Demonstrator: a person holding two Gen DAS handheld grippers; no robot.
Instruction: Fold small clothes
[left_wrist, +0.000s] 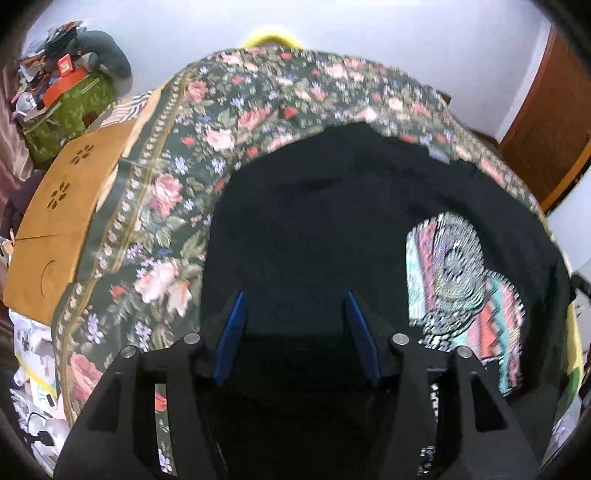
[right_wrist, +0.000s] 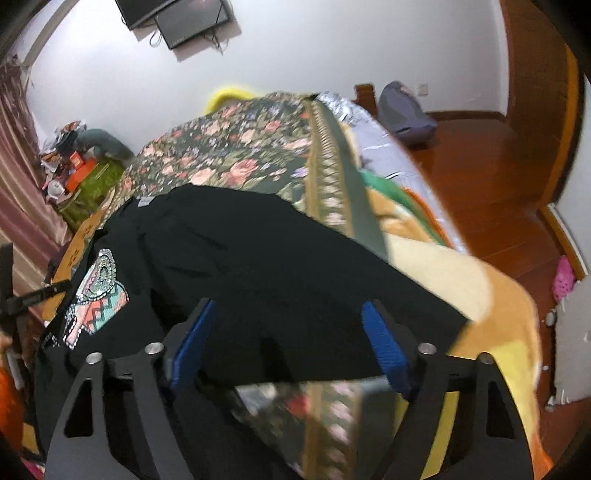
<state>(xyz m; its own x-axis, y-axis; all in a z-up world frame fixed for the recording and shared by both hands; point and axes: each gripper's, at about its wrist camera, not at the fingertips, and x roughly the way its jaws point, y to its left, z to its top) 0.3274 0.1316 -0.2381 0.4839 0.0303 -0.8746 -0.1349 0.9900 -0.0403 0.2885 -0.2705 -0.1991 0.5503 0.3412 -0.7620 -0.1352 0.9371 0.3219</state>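
A black T-shirt (left_wrist: 332, 221) with a multicoloured print (left_wrist: 461, 280) lies spread on a floral bedspread (left_wrist: 177, 177). My left gripper (left_wrist: 295, 299) is open, its blue fingers hovering over the shirt's near part, print to its right. In the right wrist view the same shirt (right_wrist: 258, 251) lies with its print (right_wrist: 96, 295) at the left. My right gripper (right_wrist: 288, 310) is open above the shirt's near hem, holding nothing.
A wooden lap desk (left_wrist: 62, 210) lies at the bed's left edge. A cluttered green box (left_wrist: 66, 107) stands beyond it. A yellow-tan blanket (right_wrist: 480, 332) covers the bed's right side; wooden floor (right_wrist: 498, 155) and a grey bag (right_wrist: 402, 107) lie beyond.
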